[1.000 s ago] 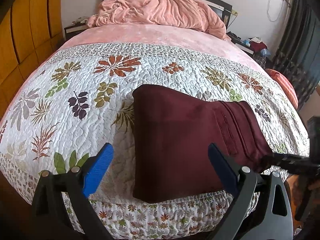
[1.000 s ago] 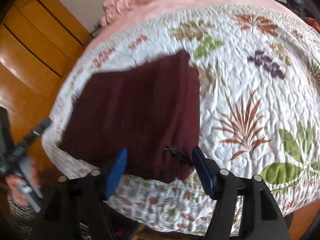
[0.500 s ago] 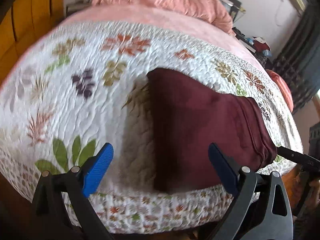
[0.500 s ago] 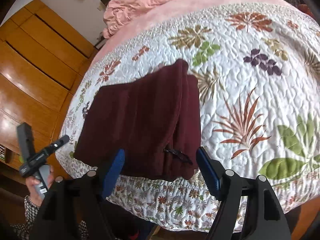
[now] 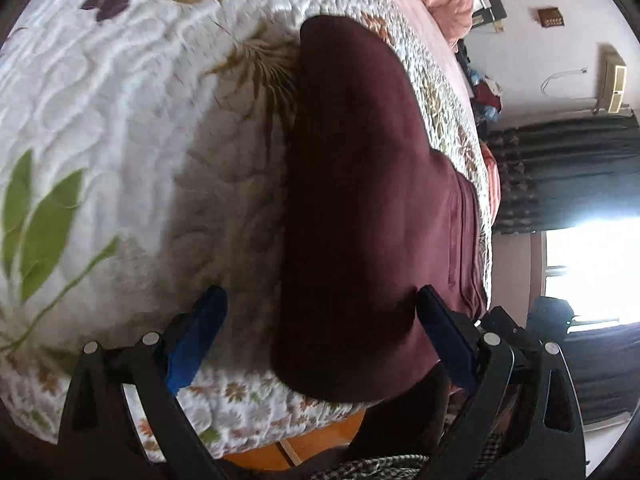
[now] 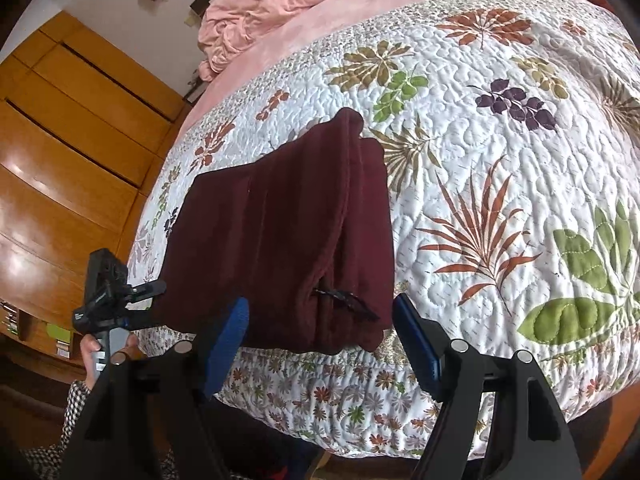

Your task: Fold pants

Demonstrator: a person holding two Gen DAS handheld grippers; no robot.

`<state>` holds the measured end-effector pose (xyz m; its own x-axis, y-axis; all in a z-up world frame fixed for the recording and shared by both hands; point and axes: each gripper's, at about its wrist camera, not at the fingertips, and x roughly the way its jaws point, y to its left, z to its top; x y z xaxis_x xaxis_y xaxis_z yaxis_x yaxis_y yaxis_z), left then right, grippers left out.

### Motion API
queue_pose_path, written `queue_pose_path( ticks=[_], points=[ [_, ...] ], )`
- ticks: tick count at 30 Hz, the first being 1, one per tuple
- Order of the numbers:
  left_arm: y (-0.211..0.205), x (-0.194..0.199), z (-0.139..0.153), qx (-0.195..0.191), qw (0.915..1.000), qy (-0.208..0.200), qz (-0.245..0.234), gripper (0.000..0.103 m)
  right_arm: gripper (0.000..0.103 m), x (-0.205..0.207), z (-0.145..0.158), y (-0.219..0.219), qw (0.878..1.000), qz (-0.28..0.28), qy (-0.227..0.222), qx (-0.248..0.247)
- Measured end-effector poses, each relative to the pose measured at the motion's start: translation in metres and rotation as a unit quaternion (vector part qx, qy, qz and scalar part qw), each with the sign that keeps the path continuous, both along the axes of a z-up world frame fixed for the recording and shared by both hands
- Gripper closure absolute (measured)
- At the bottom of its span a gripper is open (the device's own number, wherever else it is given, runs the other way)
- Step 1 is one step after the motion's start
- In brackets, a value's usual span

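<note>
Maroon pants [image 5: 360, 184] lie folded on the leaf-print quilt [image 5: 100, 92] at the bed's front edge. They also show in the right wrist view [image 6: 288, 240], with a black drawstring at the waistband's near corner. My left gripper [image 5: 320, 320] is open, its blue pads straddling the near left end of the fold, low over the quilt. My right gripper [image 6: 320, 332] is open, just short of the waistband end at the bed edge. The left gripper also shows in the right wrist view [image 6: 116, 304], held in a hand.
A pink duvet [image 6: 280, 4] is bunched at the bed's head. A wooden wardrobe [image 6: 68, 132] stands on the left side. Dark curtains [image 5: 568, 172] and a bright window are beyond the bed. The quilt stretches wide to the right of the pants.
My left gripper has dropped close to the pants' left end and rolled, tilting its view. My right gripper has pulled back slightly. The pants have not moved.
</note>
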<state>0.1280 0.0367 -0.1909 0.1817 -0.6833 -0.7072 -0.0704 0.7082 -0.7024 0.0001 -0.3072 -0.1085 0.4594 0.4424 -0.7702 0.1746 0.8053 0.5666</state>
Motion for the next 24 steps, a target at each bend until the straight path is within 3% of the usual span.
queue_pose_path(
  ticks=[1,3,6,11,15,18,21,23,24],
  points=[
    [-0.004,0.001,0.000,-0.006,0.9999,-0.002,-0.010,0.010,0.028,0.000,-0.001,0.000,1.000,-0.001,0.002,-0.002],
    [-0.012,0.002,0.002,-0.022,0.9996,-0.002,-0.016,0.042,0.028,-0.001,-0.002,0.000,1.000,-0.002,0.004,-0.006],
    [-0.020,0.000,0.009,0.013,0.9995,-0.013,-0.024,0.052,0.028,-0.003,-0.004,-0.001,1.000,-0.006,0.005,-0.005],
    [-0.013,-0.008,0.017,-0.013,0.9998,-0.015,0.007,0.062,0.028,-0.004,-0.002,-0.003,1.000,-0.008,0.002,-0.005],
    [-0.019,-0.014,-0.005,0.020,0.9998,-0.007,0.007,0.061,0.027,-0.005,-0.003,-0.009,1.000,-0.013,0.002,-0.010],
    [-0.019,-0.011,-0.003,0.012,0.9998,-0.011,0.007,0.057,0.027,-0.001,-0.006,-0.014,1.000,-0.017,0.007,0.005],
    [-0.023,-0.010,0.009,0.038,0.9990,-0.021,0.005,0.038,0.021,0.005,-0.001,-0.016,1.000,-0.017,-0.003,0.020],
    [-0.023,-0.007,0.017,0.030,0.9990,-0.032,0.009,0.020,0.017,0.009,0.002,-0.018,0.999,-0.020,-0.010,0.034],
    [-0.021,-0.004,0.020,0.024,0.9991,-0.033,0.013,0.018,0.017,0.011,0.003,-0.019,0.999,-0.019,-0.009,0.037]
  ],
)
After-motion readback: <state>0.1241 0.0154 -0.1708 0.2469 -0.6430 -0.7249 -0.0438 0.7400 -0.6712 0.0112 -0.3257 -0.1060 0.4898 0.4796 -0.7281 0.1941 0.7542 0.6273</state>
